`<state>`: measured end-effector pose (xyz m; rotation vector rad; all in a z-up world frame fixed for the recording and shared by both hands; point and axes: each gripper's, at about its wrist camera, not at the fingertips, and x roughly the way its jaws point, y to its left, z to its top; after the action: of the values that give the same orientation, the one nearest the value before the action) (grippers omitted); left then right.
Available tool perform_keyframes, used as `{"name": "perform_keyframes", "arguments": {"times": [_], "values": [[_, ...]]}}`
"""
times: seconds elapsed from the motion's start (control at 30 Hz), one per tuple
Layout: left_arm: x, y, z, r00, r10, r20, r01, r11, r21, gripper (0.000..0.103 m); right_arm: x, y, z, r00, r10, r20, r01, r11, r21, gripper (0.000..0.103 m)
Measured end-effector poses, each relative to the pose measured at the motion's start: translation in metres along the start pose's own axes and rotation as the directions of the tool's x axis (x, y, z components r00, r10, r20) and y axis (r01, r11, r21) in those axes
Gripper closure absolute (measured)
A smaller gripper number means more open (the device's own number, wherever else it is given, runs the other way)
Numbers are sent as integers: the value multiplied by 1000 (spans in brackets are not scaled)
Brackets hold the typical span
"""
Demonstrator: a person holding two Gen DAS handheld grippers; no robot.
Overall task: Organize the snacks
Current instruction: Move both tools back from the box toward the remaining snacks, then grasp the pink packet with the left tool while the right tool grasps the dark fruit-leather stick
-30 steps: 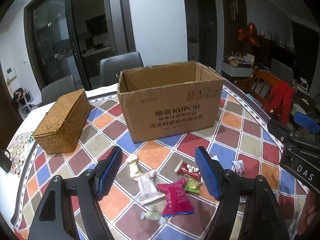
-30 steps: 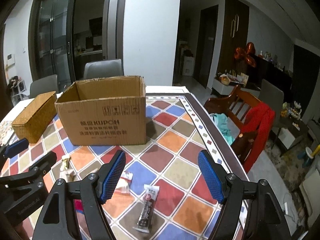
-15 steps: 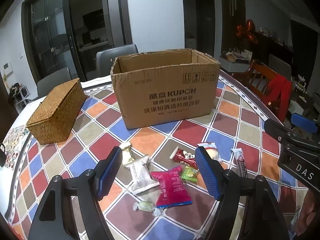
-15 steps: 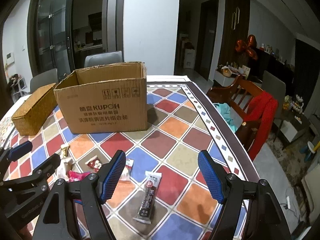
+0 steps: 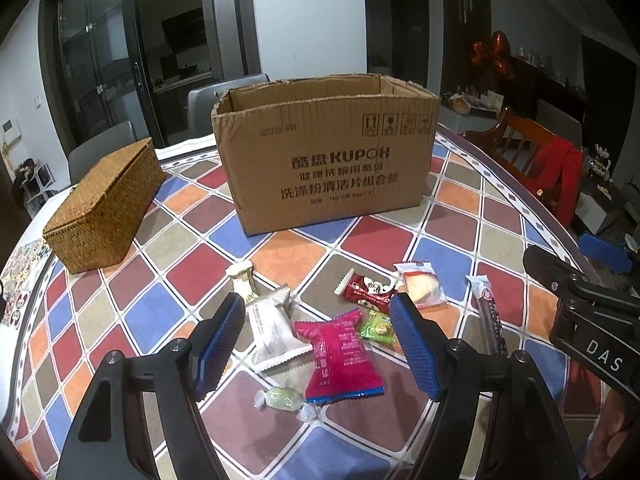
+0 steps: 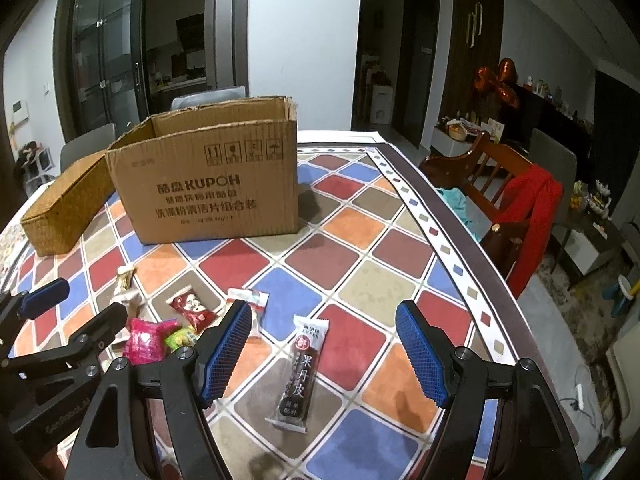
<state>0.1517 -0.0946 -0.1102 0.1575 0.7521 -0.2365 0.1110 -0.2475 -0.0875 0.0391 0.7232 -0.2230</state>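
Several wrapped snacks lie on the checkered tablecloth in front of an open cardboard box (image 5: 328, 152). My left gripper (image 5: 318, 340) is open and empty above a pink packet (image 5: 340, 356), a white packet (image 5: 272, 328) and a small green candy (image 5: 376, 326). A dark red packet (image 5: 366, 290) and a pale cake packet (image 5: 420, 286) lie just beyond. My right gripper (image 6: 326, 354) is open and empty above a long dark bar (image 6: 302, 372). The box (image 6: 212, 184) also shows in the right wrist view.
A woven wicker box (image 5: 106, 206) stands left of the cardboard box. A wrapped green sweet (image 5: 282, 398) lies near the front. A wooden chair with a red cloth (image 6: 528, 216) stands off the table's right edge. Grey chairs stand behind the table.
Both grippers have moved closer to the snacks and lower toward the table; the box and packets look larger. Both stay open. Nothing has been picked up.
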Motion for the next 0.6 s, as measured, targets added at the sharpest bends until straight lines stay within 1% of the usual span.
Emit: {"name": "perform_keyframes", "arguments": {"times": [0.37,0.6], "values": [[16,-1,-16,999,-8,-47,8,1000,5,29,13,2,-14,999,2,-39,-2,1000,3,27],[26,-1,-23,997,-9,-71,9,1000,-3,32,22,2,-21,998,1,-64,-1,1000,6,27]]}}
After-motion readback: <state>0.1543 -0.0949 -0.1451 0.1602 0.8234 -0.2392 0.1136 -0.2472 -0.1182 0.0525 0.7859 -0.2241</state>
